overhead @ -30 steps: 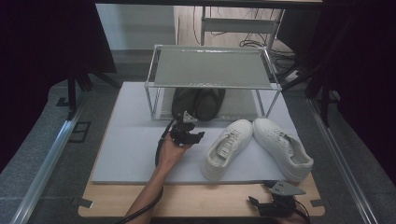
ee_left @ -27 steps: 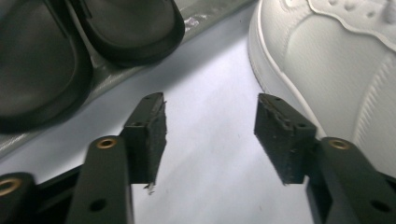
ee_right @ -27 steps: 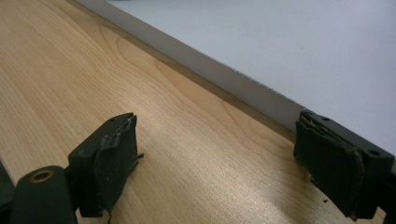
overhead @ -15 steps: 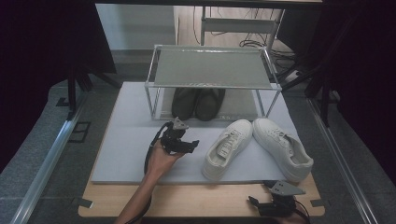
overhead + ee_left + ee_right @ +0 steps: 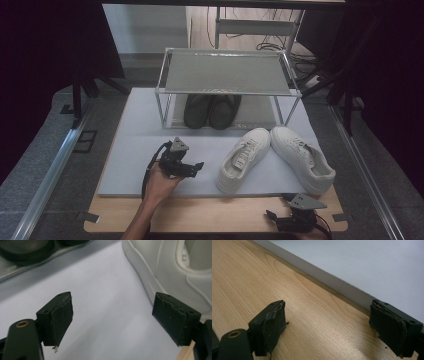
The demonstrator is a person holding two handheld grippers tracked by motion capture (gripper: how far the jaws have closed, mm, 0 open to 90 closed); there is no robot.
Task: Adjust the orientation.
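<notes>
My left gripper (image 5: 196,169) hovers low over the white mat (image 5: 135,150), held by a hand at the near left. Its jaws have just been opening and stand open with nothing between them (image 5: 112,317). A pair of dark shoes (image 5: 210,110) sits under the metal rack (image 5: 227,72); their soles show at the top left of the left gripper view (image 5: 25,252). Two white sneakers (image 5: 245,157) (image 5: 302,157) lie on the mat to the right of the left gripper, one close by its right jaw (image 5: 175,270). My right gripper (image 5: 272,216) rests open over the wooden table (image 5: 249,277) near the mat's edge (image 5: 352,287).
The rack's top shelf (image 5: 225,60) carries nothing. The mat covers most of the wooden tabletop (image 5: 210,220), leaving a bare strip at the front. Dark surroundings and metal rails (image 5: 55,165) flank the table on both sides.
The left gripper has drawn back from the dark shoes under the rack toward the near left, and its jaws have spread wider. The right gripper has stayed put.
</notes>
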